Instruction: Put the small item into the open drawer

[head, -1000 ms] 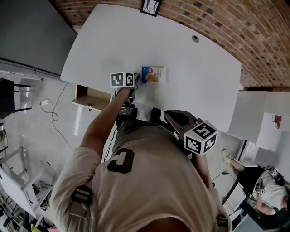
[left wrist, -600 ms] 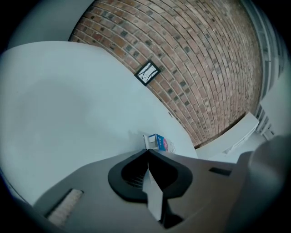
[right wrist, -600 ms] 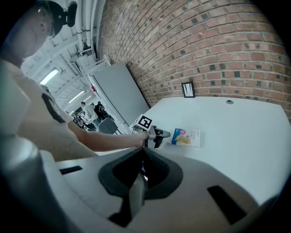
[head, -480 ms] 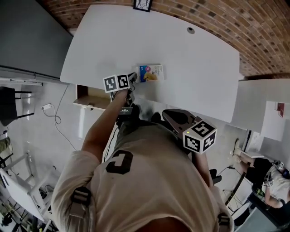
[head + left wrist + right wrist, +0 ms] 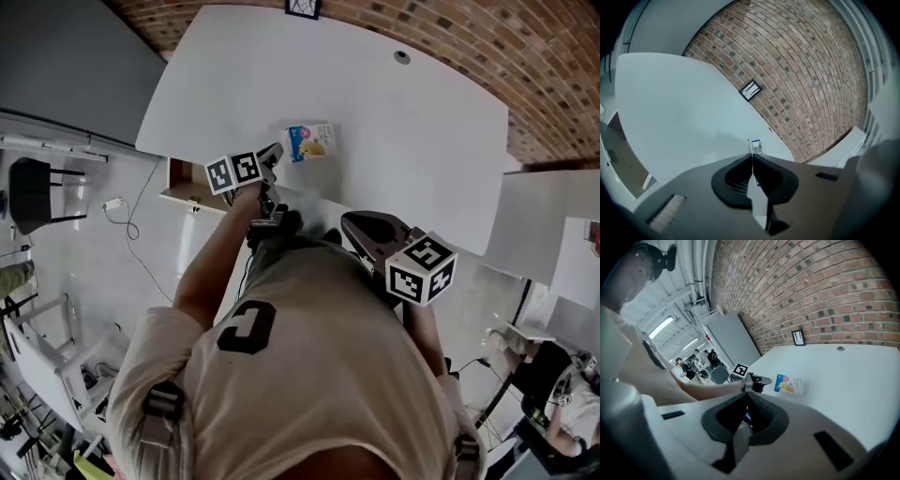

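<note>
- One small box (image 5: 311, 142) lies flat on the white table (image 5: 403, 122) near its front edge. It is just beside the tip of the left gripper (image 5: 274, 153), and the open drawer (image 5: 186, 178) sits under the table's left corner.
- Both grippers are empty. The left one's jaws are clenched on nothing, and the right gripper (image 5: 746, 397), held back by the body, looks closed too.
- The box is probably light, stiff cardboard that dents or skids easily, so a gentle pinch across its narrow sides seems best.

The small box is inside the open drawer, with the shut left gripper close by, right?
No, the small box lies on the white table, not in the open drawer, as the head view shows. The shut left gripper is close by.
</note>
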`<state>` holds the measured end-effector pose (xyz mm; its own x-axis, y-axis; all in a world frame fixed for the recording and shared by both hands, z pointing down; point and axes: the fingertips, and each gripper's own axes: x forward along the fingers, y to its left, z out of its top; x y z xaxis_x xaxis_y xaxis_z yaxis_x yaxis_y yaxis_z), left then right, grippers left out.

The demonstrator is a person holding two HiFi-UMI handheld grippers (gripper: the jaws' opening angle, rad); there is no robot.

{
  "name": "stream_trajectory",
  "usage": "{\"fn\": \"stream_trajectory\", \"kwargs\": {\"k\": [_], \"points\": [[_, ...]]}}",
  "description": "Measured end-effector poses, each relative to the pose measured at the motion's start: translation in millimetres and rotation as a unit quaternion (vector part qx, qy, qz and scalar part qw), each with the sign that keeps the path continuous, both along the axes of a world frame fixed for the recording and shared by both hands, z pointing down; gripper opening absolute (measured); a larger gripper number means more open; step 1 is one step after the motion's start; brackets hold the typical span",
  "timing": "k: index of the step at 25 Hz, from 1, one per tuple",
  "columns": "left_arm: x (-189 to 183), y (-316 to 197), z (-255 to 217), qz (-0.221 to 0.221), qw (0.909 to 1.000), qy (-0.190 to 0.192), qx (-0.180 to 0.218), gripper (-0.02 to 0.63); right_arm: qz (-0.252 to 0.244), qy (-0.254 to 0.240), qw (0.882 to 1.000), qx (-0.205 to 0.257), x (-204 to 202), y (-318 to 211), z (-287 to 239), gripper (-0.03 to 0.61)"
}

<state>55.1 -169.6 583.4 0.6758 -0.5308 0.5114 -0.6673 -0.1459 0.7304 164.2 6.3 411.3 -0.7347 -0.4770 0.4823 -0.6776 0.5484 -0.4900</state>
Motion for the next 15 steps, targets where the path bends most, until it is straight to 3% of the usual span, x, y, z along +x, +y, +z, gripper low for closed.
{"fn": "stream_trajectory", "kwargs": {"k": [15], "points": [[-1.9, 44.8, -29.1, -0.058, 0.9978, 0.010, 0.030, 0.008, -0.029, -0.038, 0.999, 0.013, 35.6, 28.6, -2.5, 0.005]]}}
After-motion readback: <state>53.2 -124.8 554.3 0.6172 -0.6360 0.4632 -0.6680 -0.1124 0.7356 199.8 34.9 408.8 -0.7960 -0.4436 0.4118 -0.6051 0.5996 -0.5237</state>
